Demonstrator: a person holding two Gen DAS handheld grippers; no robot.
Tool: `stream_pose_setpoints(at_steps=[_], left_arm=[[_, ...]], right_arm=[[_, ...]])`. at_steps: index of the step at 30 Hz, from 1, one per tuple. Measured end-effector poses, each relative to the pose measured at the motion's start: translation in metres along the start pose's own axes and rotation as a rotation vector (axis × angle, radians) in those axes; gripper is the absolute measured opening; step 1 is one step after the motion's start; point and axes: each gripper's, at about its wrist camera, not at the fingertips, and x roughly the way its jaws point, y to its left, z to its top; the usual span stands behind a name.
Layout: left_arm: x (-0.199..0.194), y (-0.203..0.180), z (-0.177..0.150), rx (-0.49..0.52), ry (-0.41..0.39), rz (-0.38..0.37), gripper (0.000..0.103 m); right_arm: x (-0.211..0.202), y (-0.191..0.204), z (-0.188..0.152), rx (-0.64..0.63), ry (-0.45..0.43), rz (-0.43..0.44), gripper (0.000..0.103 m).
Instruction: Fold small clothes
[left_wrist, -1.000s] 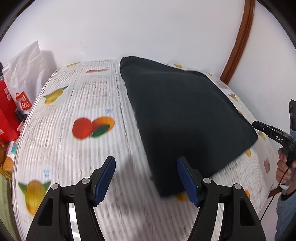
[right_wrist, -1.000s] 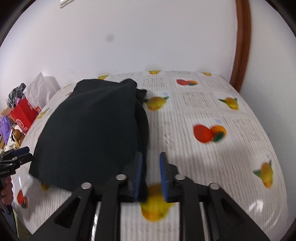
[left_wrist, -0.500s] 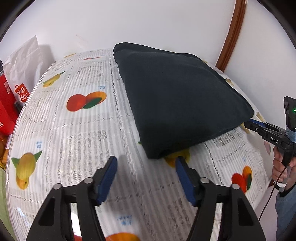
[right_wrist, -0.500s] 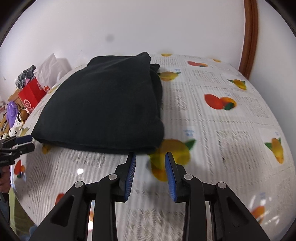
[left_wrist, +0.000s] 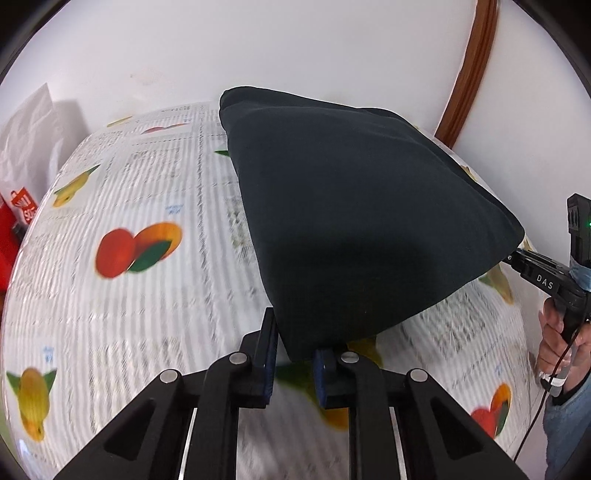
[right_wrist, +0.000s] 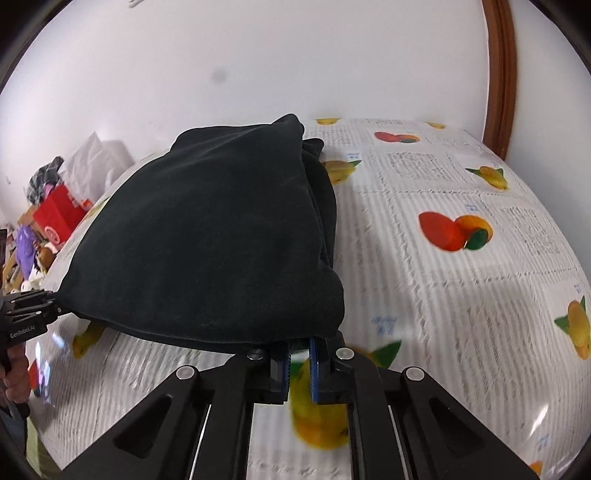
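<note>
A dark folded garment (left_wrist: 354, 221) lies on the table with the fruit-print cloth (left_wrist: 147, 295). My left gripper (left_wrist: 293, 354) is shut on the garment's near left corner, which hangs between the blue pads. In the right wrist view the same garment (right_wrist: 207, 240) fills the left half, and my right gripper (right_wrist: 300, 354) is shut on its near right corner. The near edge is raised off the cloth between the two grippers. Each gripper shows at the side of the other's view: the right one (left_wrist: 517, 258), the left one (right_wrist: 55, 306).
The table (right_wrist: 461, 295) stands against a white wall, with a brown wooden frame (left_wrist: 465, 70) at the right. A white bag (left_wrist: 26, 140) and red packaging (right_wrist: 55, 214) sit off the table's left end.
Both grippers moved forward to the garment's near corners and closed on them. The left was wide open half a second ago. The near edge now lifts off the cloth.
</note>
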Motion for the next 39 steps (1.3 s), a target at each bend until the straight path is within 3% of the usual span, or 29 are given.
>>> stream_pose_setpoints(at_steps=[7, 9, 15, 18, 20, 24, 28, 32, 33, 34, 35, 36, 39], left_arm=[[0.017, -0.001, 0.017, -0.012, -0.006, 0.002, 0.016], [0.016, 0.001, 0.016, -0.02, 0.001, -0.009, 0.018], [0.004, 0.005, 0.006, -0.012, 0.017, -0.032, 0.02], [-0.003, 0.007, 0.005, -0.013, 0.004, -0.05, 0.035], [-0.009, 0.004, 0.004, 0.006, -0.021, -0.046, 0.045], [-0.001, -0.004, 0.008, 0.046, -0.019, 0.022, 0.046], [0.006, -0.002, 0.009, 0.034, -0.022, 0.023, 0.046], [0.017, -0.001, 0.015, 0.022, -0.017, 0.022, 0.045], [0.019, -0.001, 0.017, 0.019, -0.022, 0.022, 0.045], [0.022, -0.001, 0.019, 0.014, -0.025, 0.021, 0.044], [0.022, -0.002, 0.019, 0.009, -0.025, 0.016, 0.038], [0.023, -0.001, 0.019, 0.003, -0.023, -0.001, 0.034], [0.024, 0.0, 0.018, -0.013, -0.015, -0.033, 0.028]], right_arm=[[0.013, -0.012, 0.02, 0.032, 0.019, -0.034, 0.011], [0.008, -0.018, 0.018, 0.044, 0.031, -0.038, 0.016], [-0.029, -0.028, 0.015, -0.008, -0.011, -0.037, 0.019], [-0.053, -0.028, 0.022, -0.025, -0.096, -0.035, 0.035], [-0.059, -0.024, 0.032, -0.037, -0.144, -0.033, 0.038], [-0.034, -0.013, 0.062, -0.022, -0.133, -0.005, 0.038], [0.011, -0.007, 0.09, 0.016, -0.058, -0.03, 0.038], [0.039, -0.007, 0.11, 0.043, -0.024, -0.016, 0.035], [0.046, -0.008, 0.114, 0.052, -0.009, -0.018, 0.028], [0.055, -0.009, 0.12, 0.065, 0.01, -0.011, 0.012], [0.061, -0.011, 0.123, 0.071, 0.021, 0.013, 0.005], [0.064, -0.012, 0.126, 0.077, 0.017, 0.046, 0.003], [0.042, -0.026, 0.126, 0.107, -0.13, 0.093, 0.003]])
